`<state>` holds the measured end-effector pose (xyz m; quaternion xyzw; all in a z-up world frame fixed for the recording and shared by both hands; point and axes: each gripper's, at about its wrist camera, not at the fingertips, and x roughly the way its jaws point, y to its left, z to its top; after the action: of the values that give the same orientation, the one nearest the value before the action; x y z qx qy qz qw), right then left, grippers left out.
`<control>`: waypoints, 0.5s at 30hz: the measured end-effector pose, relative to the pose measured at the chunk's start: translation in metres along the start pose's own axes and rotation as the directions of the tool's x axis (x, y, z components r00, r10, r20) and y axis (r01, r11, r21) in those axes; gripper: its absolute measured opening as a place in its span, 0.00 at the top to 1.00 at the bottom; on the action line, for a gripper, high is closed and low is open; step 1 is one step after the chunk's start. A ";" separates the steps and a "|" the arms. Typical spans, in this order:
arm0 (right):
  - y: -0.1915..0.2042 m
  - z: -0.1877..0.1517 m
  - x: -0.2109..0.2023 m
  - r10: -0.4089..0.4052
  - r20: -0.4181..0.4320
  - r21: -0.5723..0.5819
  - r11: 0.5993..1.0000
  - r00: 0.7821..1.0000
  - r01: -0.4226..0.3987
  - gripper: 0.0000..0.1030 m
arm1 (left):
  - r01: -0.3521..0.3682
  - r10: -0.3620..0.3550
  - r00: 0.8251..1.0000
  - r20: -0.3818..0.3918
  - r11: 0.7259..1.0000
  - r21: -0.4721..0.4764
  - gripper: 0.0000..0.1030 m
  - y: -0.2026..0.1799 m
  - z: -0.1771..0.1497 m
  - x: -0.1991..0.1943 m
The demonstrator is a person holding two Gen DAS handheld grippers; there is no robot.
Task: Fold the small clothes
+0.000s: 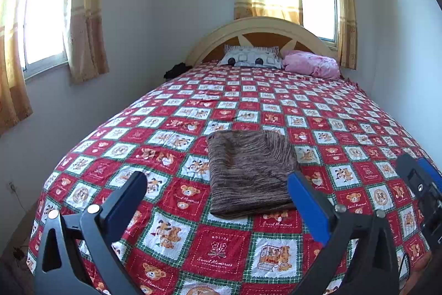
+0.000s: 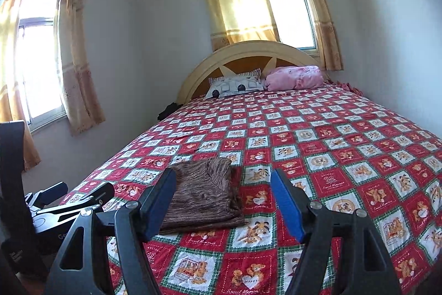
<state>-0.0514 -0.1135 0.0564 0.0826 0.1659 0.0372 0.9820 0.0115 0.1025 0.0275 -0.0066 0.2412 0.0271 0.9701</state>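
A brown striped knit garment (image 1: 248, 170) lies folded into a flat rectangle on the red teddy-bear bedspread (image 1: 193, 248), near the foot of the bed. It also shows in the right wrist view (image 2: 203, 198). My left gripper (image 1: 218, 179) is open and empty, held above the bed's near edge, the garment just beyond its fingertips. My right gripper (image 2: 223, 179) is open and empty, to the right of the garment and short of it. The right gripper's body (image 1: 420, 184) shows at the right edge of the left wrist view; the left gripper's body (image 2: 69, 198) shows at the left of the right wrist view.
A patterned pillow (image 1: 251, 57) and a pink bundle (image 1: 310, 62) lie at the arched headboard (image 1: 259, 24). A dark item (image 1: 175, 69) sits beside the bed at the far left. Walls with curtained windows (image 1: 44, 15) close in left and behind. The floor (image 1: 13, 253) lies left of the bed.
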 end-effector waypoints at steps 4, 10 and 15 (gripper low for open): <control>0.004 -0.001 -0.005 -0.018 0.012 -0.023 1.000 1.000 0.019 0.31 | -0.001 0.001 1.000 0.014 1.000 0.016 0.00 -0.003 0.000 -0.005; 0.002 -0.002 -0.009 -0.032 0.013 -0.017 0.999 0.999 0.033 0.31 | 0.001 -0.002 1.000 0.024 1.000 0.020 0.00 -0.005 0.000 -0.011; -0.003 -0.002 -0.011 -0.045 0.018 -0.002 0.999 0.999 0.045 0.31 | -0.010 0.009 1.000 0.030 0.999 0.038 0.00 -0.008 -0.001 -0.012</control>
<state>-0.0620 -0.1169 0.0580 0.0781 0.1588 0.0143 0.9841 0.0010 0.0935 0.0327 0.0133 0.2273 0.0270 0.9734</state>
